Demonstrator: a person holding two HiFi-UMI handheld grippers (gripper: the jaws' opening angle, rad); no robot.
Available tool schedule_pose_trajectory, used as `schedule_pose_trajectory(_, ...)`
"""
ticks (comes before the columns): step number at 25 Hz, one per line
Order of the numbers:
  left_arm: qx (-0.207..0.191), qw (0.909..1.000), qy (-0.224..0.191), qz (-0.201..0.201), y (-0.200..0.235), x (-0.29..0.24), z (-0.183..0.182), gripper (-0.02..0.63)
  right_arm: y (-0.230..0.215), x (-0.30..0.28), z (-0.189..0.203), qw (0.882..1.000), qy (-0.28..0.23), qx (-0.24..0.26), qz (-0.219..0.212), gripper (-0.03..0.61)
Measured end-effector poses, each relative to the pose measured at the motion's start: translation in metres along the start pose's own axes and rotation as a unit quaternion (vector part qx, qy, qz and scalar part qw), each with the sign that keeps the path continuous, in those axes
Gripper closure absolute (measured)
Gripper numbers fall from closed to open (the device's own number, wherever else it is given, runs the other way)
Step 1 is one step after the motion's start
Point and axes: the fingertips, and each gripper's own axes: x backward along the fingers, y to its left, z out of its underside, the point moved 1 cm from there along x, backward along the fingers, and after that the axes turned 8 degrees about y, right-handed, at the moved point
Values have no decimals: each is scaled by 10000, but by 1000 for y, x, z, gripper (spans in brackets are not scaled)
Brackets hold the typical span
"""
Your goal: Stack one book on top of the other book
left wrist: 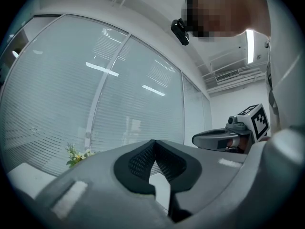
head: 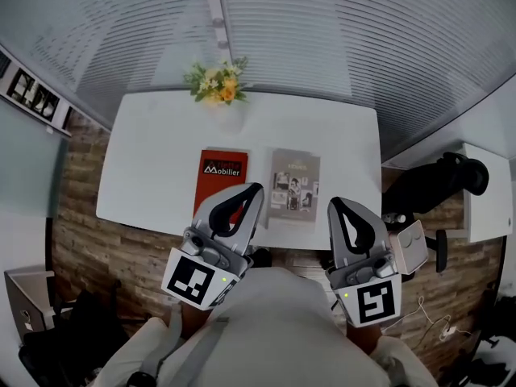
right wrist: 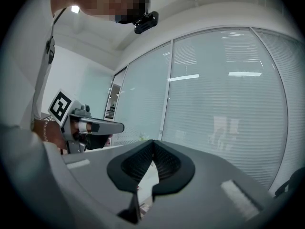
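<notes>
The left gripper and the right gripper are both closed, empty. Just ahead of the left one lies the red book on the white table — the grey book sits beside it, ahead between both claws. Farther ahead, a pale vase holds yellow flowers.

We see a white table on a floor of brown wood planks. The red book is orange-red with a black band and white lettering. The grey book is beige-grey with small dark photos. The flowers are yellow and orange among green leaves. The blinds show fine, pale grey horizontal stripes. Our left gripper and right gripper are light grey with black ribbed pads, and their markers are black-and-white squares.
</notes>
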Motion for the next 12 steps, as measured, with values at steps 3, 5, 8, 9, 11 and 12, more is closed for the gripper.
schedule_pose_trajectory(3,7,10000,-5,16,17,-3,-2,611,0,-18,-4,10000,-3,10,11,574)
schedule_pose_trajectory(5,20,10000,5,40,26,-4,-2,611,2,-29,-7,10000,-25,1,25,573)
schedule_pose_trajectory(8,37,10000,54,73,36,-4,0,611,6,-40,-10,10000,-38,-4,27,574)
schedule_pose_trajectory(9,41,9999,62,70,39,-4,1,611,7,-43,-10,10000,-29,-4,21,574)
schedule_pose_trajectory(11,54,10000,63,56,45,-4,1,611,9,-49,-10,10000,-9,-7,-1,574)
schedule_pose_trajectory(12,67,9999,68,52,47,-4,2,611,10,-51,-9,10000,5,-7,-13,574)
